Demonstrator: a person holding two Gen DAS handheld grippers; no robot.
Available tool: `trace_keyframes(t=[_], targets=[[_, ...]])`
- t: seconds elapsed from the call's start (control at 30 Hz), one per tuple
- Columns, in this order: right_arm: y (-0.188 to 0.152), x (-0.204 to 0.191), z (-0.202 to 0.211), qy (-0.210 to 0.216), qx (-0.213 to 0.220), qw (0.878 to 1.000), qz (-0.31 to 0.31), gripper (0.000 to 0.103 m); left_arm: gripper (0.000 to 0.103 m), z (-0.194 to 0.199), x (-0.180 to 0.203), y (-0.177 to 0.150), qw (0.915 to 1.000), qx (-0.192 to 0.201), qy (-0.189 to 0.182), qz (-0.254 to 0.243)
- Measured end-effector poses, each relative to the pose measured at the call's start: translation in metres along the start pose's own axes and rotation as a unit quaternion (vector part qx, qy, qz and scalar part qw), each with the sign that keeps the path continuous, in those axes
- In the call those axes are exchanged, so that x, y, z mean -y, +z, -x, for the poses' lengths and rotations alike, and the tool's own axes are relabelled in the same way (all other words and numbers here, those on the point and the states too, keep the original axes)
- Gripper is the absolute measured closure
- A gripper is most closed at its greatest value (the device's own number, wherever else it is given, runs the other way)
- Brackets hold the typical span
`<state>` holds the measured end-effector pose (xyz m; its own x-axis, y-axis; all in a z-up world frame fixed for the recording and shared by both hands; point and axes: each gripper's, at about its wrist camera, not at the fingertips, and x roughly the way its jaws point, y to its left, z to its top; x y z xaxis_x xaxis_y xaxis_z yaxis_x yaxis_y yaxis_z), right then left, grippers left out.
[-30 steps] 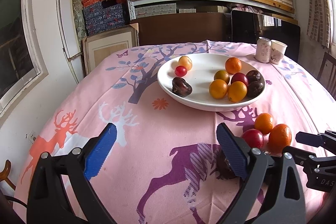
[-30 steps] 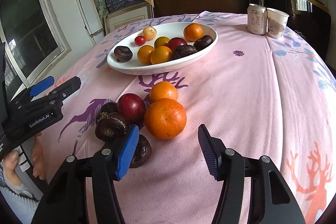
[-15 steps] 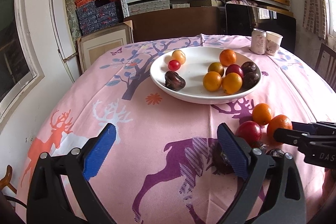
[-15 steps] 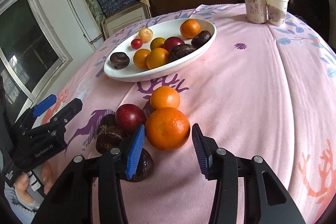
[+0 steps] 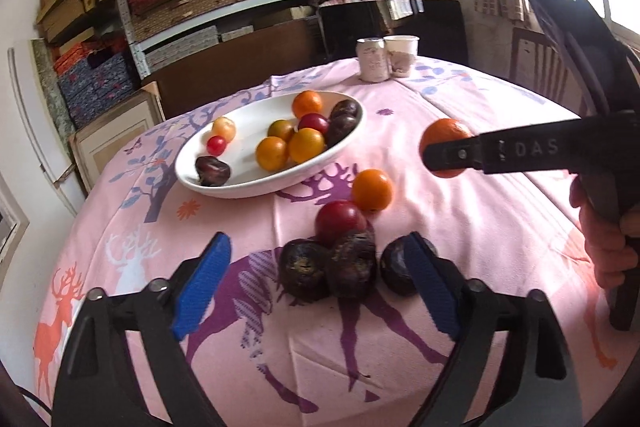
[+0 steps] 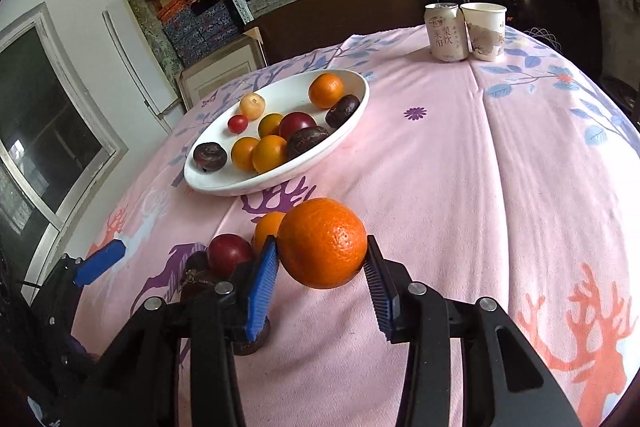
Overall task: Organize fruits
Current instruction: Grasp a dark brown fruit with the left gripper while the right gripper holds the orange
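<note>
Now the right gripper (image 6: 322,263) clamps the large orange (image 6: 322,242) clear of the tablecloth (image 6: 480,167), at five o'clock from the white bowl (image 6: 352,115). Meanwhile the left gripper (image 5: 316,291) gapes wide around three dark fruits (image 5: 332,267)

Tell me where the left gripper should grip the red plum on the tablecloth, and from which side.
Grip the red plum across its widest part, coming down from above with the left gripper. It is round, and dark fruits crowd its near side while the small orange sits close behind, so only its flanks look free.
</note>
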<state>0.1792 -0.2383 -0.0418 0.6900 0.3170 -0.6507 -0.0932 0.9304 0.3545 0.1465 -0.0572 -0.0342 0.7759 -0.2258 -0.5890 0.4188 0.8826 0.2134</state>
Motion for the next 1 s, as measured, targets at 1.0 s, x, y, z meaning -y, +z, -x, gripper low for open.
trace_keyframes(t=[1.0], targets=[[-0.002, 0.004, 0.004, 0.002, 0.012, 1.0, -0.014, 0.059, 0.081, -0.017, -0.006, 0.0, 0.9907, -0.054, -0.106, 0.065]])
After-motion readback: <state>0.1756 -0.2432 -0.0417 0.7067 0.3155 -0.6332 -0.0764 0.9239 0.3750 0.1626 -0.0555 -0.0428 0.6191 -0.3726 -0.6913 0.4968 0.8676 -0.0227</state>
